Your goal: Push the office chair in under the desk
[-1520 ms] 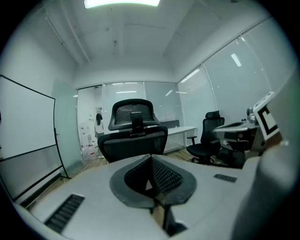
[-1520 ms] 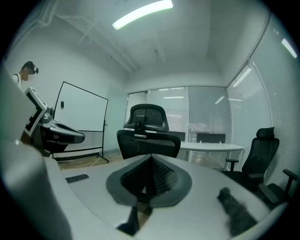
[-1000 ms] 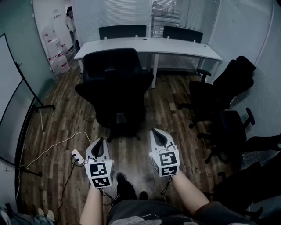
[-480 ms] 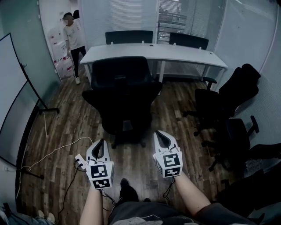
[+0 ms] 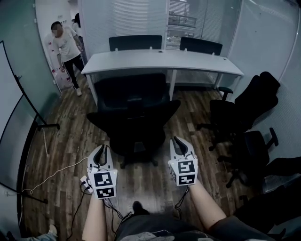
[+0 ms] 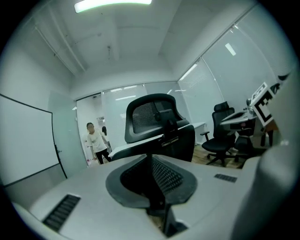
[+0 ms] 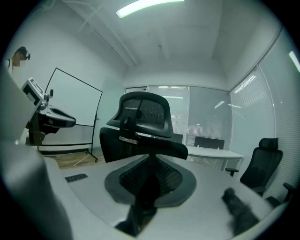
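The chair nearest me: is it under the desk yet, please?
Out: the chair has its base on open floor, short of the desk.

My left gripper (image 5: pixel 102 151) and right gripper (image 5: pixel 178 141) have pale grey shells and black ribbed pads (image 6: pixel 161 176) — each carries a cube (image 5: pixel 104 184) of black-and-white square markers. Thin dark cables (image 5: pixel 181 200) trail beneath. I wear a dark shoe (image 5: pixel 137 206).

The room is dim with a cool blue-green cast. In the head view, pale daylight comes through the blinds (image 5: pixel 136 19) at twelve o'clock, and the office chair (image 5: pixel 134 117) reads as a near-featureless black mass. Straight lines bow at the edges. In both gripper views a ceiling strip light (image 6: pixel 112 4) glares at twelve o'clock. The corners are black from the fisheye lens, and the nearest surfaces are out of focus.
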Demonstrator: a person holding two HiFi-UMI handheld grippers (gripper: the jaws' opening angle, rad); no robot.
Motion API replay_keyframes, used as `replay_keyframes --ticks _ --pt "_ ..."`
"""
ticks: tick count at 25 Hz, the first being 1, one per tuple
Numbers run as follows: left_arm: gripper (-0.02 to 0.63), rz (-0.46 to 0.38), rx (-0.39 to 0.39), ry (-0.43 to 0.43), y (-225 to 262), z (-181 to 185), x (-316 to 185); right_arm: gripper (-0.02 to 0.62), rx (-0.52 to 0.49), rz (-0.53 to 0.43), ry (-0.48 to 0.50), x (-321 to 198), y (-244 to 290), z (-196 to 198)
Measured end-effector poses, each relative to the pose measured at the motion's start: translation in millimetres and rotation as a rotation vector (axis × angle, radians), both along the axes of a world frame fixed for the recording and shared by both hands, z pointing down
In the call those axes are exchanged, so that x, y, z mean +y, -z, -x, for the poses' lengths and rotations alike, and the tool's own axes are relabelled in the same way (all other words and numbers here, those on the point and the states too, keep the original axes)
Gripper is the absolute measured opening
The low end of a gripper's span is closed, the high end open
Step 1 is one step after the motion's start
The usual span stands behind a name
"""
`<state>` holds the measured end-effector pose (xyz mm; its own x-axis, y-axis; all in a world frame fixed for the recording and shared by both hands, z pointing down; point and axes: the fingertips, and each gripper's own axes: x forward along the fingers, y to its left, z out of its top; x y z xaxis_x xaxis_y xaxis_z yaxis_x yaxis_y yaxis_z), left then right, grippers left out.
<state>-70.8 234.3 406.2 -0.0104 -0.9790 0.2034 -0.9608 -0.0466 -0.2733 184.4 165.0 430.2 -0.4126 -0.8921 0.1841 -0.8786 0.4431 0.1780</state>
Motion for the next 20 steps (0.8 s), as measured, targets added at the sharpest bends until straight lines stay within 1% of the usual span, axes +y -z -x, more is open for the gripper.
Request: replay_keyframes --ticks 1,2,4,6,9,14,17,20 --pt "0.022 -0.003 -0.024 -0.005 2 7 -10 0.028 0.019 -0.002 -0.009 -10 1 2" --pt "0.036 -0.001 -0.045 -0.015 3 12 -19 0.04 0.039 -0.006 -0.019 -20 2 3" --pt "0.15 0.013 -0.077 -0.048 3 24 -37 0.115 0.068 -0.013 -0.042 -39 5 4" --pt "0.19 0.022 -0.123 -0.068 2 37 -54 0.151 0.092 -0.009 -0.066 -57 4 4" --pt "0.267 0.027 -0.213 -0.082 -2 57 -79 0.215 0.166 0.001 -0.101 -79 -3 4" --pt "0.33 0.06 -0.282 -0.115 -12 80 -114 0.267 0.304 -0.009 -0.148 -105 -10 7" --pt "0.35 0.072 -0.38 -0.126 -16 87 -129 0.288 0.409 -0.026 -0.173 -116 -13 9" --pt "0.356 0.116 -0.481 -0.15 -27 86 -141 0.295 0.511 -0.019 -0.179 -130 -20 8"
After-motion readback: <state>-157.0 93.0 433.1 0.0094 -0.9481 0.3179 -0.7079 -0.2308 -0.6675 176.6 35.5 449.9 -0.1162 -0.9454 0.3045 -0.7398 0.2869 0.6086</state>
